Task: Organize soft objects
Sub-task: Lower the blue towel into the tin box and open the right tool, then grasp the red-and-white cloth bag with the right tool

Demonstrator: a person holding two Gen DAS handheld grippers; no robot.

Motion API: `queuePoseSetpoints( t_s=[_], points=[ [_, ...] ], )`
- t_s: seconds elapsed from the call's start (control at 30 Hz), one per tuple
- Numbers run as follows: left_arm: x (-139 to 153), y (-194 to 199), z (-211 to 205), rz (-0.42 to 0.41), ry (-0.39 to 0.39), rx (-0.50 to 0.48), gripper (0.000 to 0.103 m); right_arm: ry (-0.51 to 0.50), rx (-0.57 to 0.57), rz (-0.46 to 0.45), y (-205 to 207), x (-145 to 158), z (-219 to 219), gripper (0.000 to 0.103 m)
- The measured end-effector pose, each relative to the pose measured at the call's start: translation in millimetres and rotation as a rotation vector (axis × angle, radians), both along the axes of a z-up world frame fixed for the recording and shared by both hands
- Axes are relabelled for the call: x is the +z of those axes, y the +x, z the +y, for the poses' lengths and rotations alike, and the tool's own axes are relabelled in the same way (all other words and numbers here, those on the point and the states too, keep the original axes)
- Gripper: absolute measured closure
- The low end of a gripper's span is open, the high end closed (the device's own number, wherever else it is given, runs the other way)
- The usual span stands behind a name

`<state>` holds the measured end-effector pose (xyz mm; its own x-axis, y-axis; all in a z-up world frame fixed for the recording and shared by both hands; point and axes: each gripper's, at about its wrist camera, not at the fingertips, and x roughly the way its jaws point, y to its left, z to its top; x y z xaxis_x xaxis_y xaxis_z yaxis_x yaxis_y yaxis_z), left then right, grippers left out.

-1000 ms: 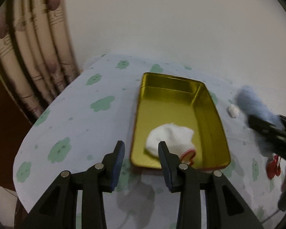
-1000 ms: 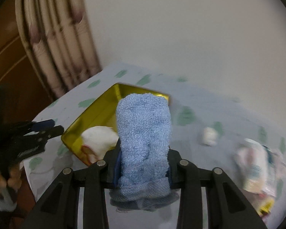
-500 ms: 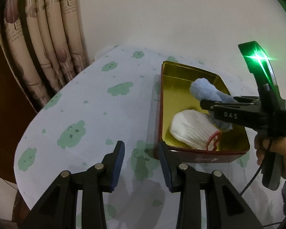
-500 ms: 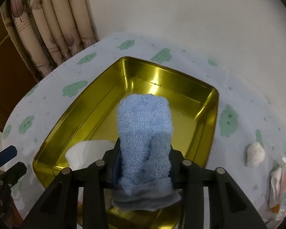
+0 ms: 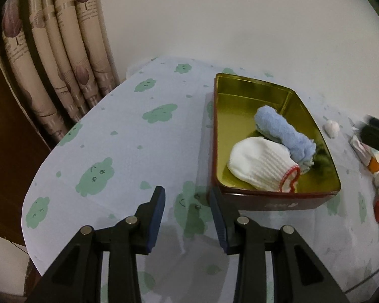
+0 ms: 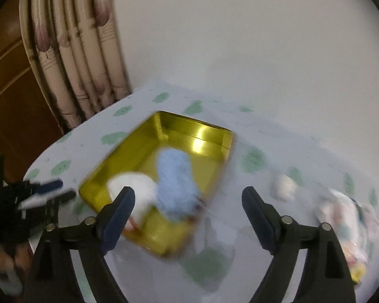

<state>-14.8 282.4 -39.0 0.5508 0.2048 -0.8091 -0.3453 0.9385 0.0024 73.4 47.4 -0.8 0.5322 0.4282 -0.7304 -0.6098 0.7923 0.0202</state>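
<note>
a: where do the soft things lie right now?

b: two are in the gold tin (image 5: 313, 126): a white mitten (image 5: 261, 168) at the near end and a rolled blue cloth (image 5: 280, 132) just behind it, touching it, its long axis slanting from the far left toward the near right wall.

a: and the tongs?

b: the right gripper (image 6: 188, 199) is spread wide with nothing between its pads. the left gripper (image 5: 187, 198) is partly open, also empty, hovering over the tablecloth (image 5: 118, 136) just off the tin's near left corner.

a: so what's left to gather?

b: a small white puff (image 6: 284, 186) sits on the cloth outside the tin, past its right wall. beyond that is a heap of mixed items (image 6: 346, 217), too blurred to name.

a: which side is closer to the puff?

b: the right one, i'd judge. in its own view the puff lies ahead and to the right of the open jaws, while the tin stands between the puff and the left tongs. the puff is roundish, so no axis to line up with; a swing to the right should do it.
</note>
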Motion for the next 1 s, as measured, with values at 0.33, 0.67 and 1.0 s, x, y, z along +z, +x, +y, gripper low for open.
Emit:
queuePoseSetpoints(
  t_s=[0.33,0.67,1.0],
  points=[
    [-2.5,3.4,-23.4,0.019,0.045,-0.048,0.066,-0.148,-0.424,0.014,-12.5,-7.6,-215.5,0.017],
    [-0.5,7.3,-58.8,0.041,0.098,-0.11,0.066,-0.03,-0.623,0.154,-9.4,-46.2,-283.8,0.001],
    [-0.3,13.6,-88.7,0.057,0.102,-0.162,0.066,-0.068,-0.905,0.203,13.8,-68.6,-259.9,0.001]
  ],
)
